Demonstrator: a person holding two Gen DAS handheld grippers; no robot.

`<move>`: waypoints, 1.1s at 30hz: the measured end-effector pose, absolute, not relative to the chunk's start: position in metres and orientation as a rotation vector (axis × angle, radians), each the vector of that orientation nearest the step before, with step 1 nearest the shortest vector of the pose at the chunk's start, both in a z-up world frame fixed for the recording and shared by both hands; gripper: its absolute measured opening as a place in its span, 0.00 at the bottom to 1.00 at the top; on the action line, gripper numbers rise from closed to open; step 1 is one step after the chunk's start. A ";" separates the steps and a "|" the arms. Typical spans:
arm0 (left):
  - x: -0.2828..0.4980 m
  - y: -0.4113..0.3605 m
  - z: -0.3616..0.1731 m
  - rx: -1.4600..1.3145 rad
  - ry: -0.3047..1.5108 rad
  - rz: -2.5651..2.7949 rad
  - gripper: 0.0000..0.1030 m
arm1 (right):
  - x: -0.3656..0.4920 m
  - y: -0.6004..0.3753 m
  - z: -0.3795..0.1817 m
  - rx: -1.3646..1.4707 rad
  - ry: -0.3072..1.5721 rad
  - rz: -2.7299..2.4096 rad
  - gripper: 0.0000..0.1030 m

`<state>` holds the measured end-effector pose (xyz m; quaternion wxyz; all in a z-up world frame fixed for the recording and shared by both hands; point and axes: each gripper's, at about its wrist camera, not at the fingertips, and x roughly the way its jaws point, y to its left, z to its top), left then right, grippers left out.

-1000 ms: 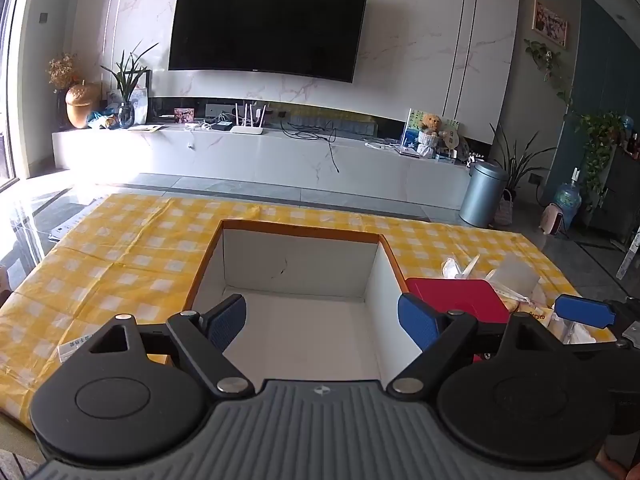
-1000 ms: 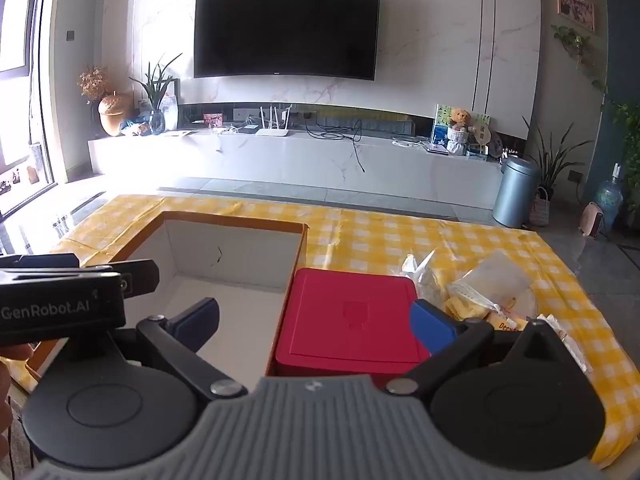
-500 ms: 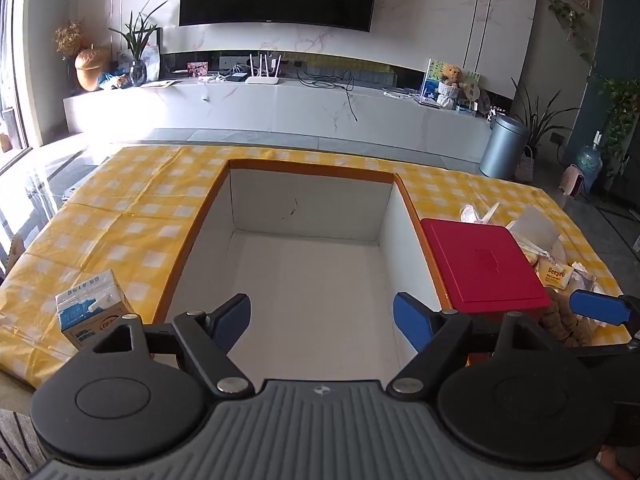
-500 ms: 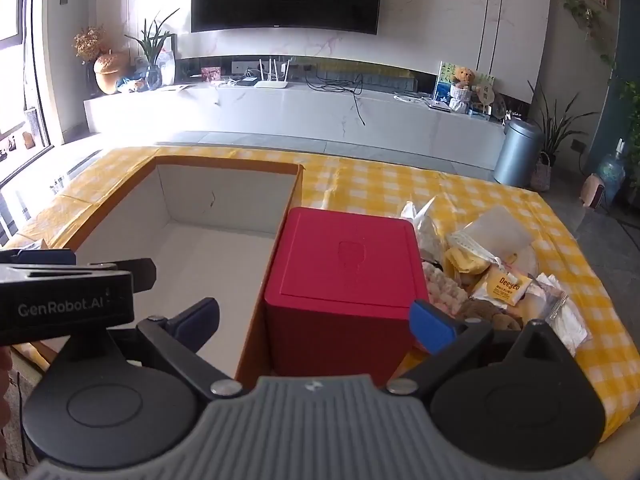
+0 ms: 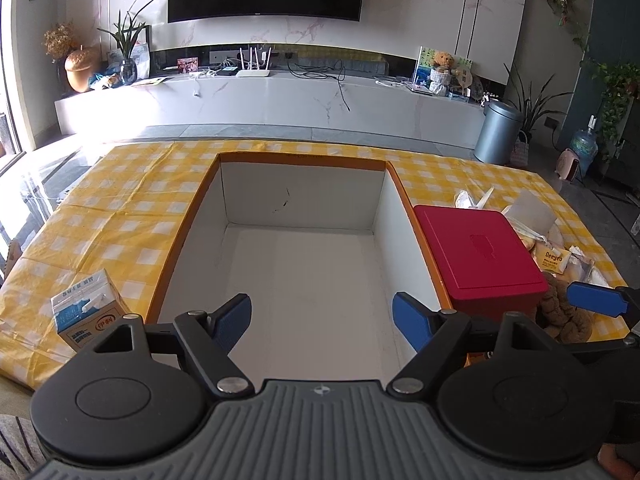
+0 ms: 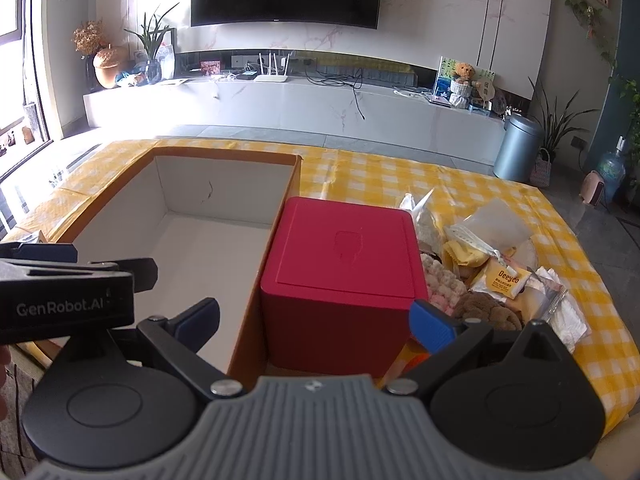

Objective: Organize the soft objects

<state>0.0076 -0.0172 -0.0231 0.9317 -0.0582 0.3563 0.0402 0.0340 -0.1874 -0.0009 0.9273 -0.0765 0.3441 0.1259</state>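
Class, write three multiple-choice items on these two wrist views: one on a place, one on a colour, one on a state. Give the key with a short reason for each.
1. Where does the milk carton stand?
A. Inside the big box
B. On the tablecloth, left of the big box
C. On top of the red box

2. What colour is the closed box beside the big box?
A. Red
B. Green
C. White

3. What is between the left gripper's fingers?
A. A plush toy
B. A snack packet
C. Nothing

Key:
1 B: in the left wrist view the carton stands on the yellow checked tablecloth, outside the big box's left wall.
2 A: the red box is against the big box's right wall.
3 C: its blue fingers stand wide apart, with only the big box's bare white floor between them.
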 end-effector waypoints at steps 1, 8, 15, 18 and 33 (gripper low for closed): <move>0.008 -0.017 -0.023 -0.121 0.730 0.083 0.91 | 0.034 -0.187 -0.001 -0.155 0.706 0.259 0.96; 0.006 -0.018 -0.023 -0.111 0.731 0.076 0.91 | 0.037 -0.187 -0.004 -0.164 0.714 0.256 0.96; 0.007 -0.019 -0.023 -0.113 0.734 0.073 0.91 | 0.037 -0.188 -0.004 -0.160 0.715 0.261 0.96; 0.007 -0.019 -0.023 -0.113 0.733 0.075 0.91 | 0.037 -0.188 -0.004 -0.159 0.714 0.261 0.96; 0.007 -0.020 -0.023 -0.116 0.735 0.069 0.91 | 0.037 -0.187 -0.006 -0.165 0.718 0.245 0.96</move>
